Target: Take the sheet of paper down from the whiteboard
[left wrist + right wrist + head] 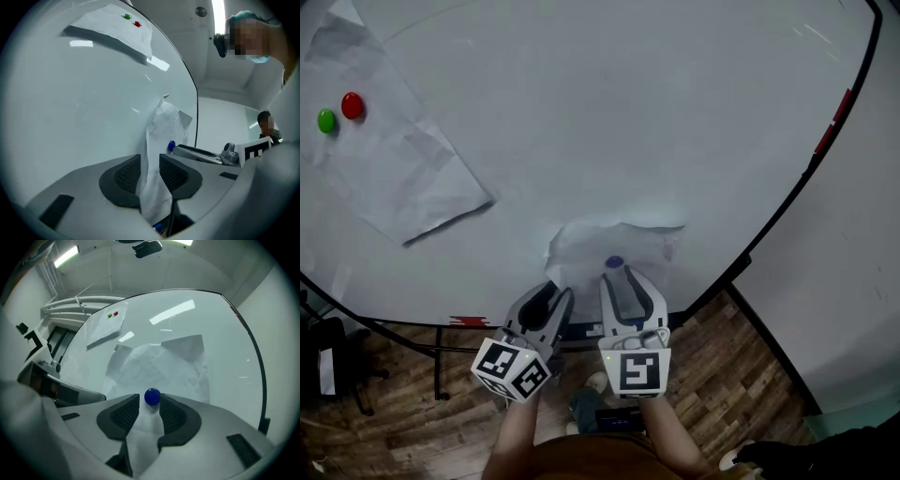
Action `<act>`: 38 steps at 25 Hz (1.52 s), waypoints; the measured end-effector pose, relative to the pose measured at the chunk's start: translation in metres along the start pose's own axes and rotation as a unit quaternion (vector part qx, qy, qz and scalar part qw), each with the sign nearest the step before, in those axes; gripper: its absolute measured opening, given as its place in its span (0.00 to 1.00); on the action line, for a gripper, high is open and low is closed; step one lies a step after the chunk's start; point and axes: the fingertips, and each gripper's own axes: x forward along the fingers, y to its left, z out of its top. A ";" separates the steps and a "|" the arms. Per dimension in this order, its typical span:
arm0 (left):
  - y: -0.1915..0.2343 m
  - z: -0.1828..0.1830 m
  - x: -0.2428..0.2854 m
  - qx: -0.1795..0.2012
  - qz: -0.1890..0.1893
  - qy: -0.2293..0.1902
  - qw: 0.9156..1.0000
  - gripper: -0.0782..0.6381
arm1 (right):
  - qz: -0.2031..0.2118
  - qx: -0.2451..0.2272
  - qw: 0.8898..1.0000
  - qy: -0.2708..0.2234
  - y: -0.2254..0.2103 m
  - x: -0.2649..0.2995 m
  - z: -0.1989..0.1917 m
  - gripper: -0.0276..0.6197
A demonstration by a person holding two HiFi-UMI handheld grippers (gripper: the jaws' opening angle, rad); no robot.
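Note:
Low on the whiteboard [609,112] hangs a crumpled white sheet of paper [647,246], pinned by a blue magnet [615,262]. My right gripper [623,275] is shut on that blue magnet [151,396], which sits between its fingertips with the sheet [159,362] behind it. My left gripper [555,290] is at the sheet's lower left edge. In the left gripper view, a fold of the sheet [161,126] runs between the pads of the left gripper [150,161], which is shut on it.
A second, larger sheet [394,159] hangs at the board's upper left under a red magnet [352,105] and a green magnet [326,120]. The board's dark frame [787,206] curves down the right side. Below are the stand's legs [439,361] and wood floor [722,366].

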 end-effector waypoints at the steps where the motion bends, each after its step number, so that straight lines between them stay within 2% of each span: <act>1: 0.002 0.001 0.001 -0.001 0.000 -0.002 1.000 0.29 | -0.003 -0.005 1.000 -0.004 -0.001 0.003 0.002 0.25; 7: 0.003 0.008 0.007 -0.001 -0.004 -0.008 1.000 0.27 | -0.019 -0.013 1.000 -0.008 -0.004 0.012 0.004 0.25; 11: 0.003 0.005 0.009 0.000 -0.004 -0.008 1.000 0.26 | -0.027 -0.036 0.999 -0.012 -0.003 0.015 0.005 0.25; 17: 0.007 0.012 0.012 0.013 0.013 -0.019 1.000 0.22 | -0.034 -0.049 0.998 -0.012 -0.005 0.015 0.004 0.24; 21: 0.009 0.013 0.011 0.015 0.015 -0.020 1.000 0.16 | -0.035 -0.043 0.998 -0.015 -0.006 0.015 0.004 0.25; 27: 0.010 0.014 0.012 -0.002 0.007 -0.018 1.000 0.14 | -0.027 -0.033 0.999 -0.019 -0.006 0.015 0.004 0.25; 32: 0.010 0.015 0.012 -0.015 0.005 -0.023 1.000 0.14 | -0.020 0.021 0.999 -0.033 -0.008 0.013 0.006 0.25; 38: 0.013 0.020 0.011 -0.035 0.009 -0.030 0.999 0.14 | -0.004 0.007 0.999 -0.036 -0.006 0.016 0.007 0.25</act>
